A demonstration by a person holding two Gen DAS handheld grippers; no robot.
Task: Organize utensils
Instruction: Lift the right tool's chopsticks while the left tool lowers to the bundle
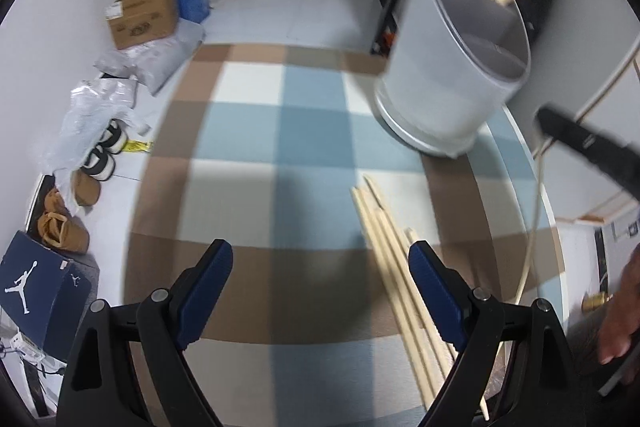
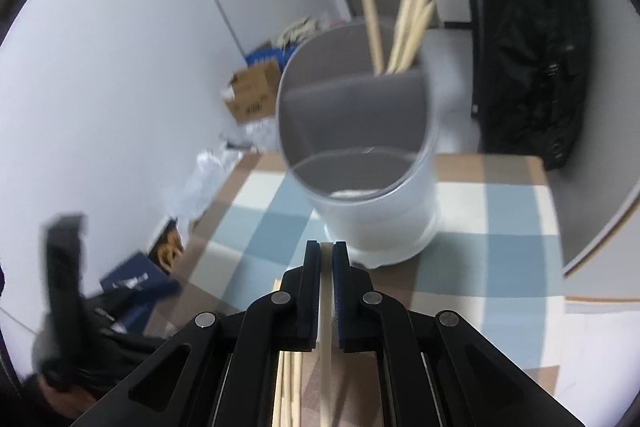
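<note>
Nearest, in the right wrist view, the right gripper (image 2: 328, 259) is pinching a single chopstick (image 2: 327, 311) between fingers pressed almost together; the stick's long axis is running along the fingers, its tip pointing forward and downward toward the holder.

Next out, the loose chopsticks (image 1: 394, 255) are lying flat on the checked desk (image 1: 256, 131), fanned lengthwise away from the camera, passing just inside the right-hand finger of the left gripper (image 1: 320, 259), whose fingers are standing spread wide with nothing between them.

Farther on, the utensil holder (image 2: 360, 163), a pale divided cylinder, is standing upright on the desk directly ahead of the right fingers, its open front compartment facing them and apparently empty.

Farthest, several sorted chopsticks (image 2: 404, 35) are leaning in the rear compartment.

Judgement: the right hand is the nearer to the holder, and the stick needs tipping upright before dropping into the rear compartment.
</note>
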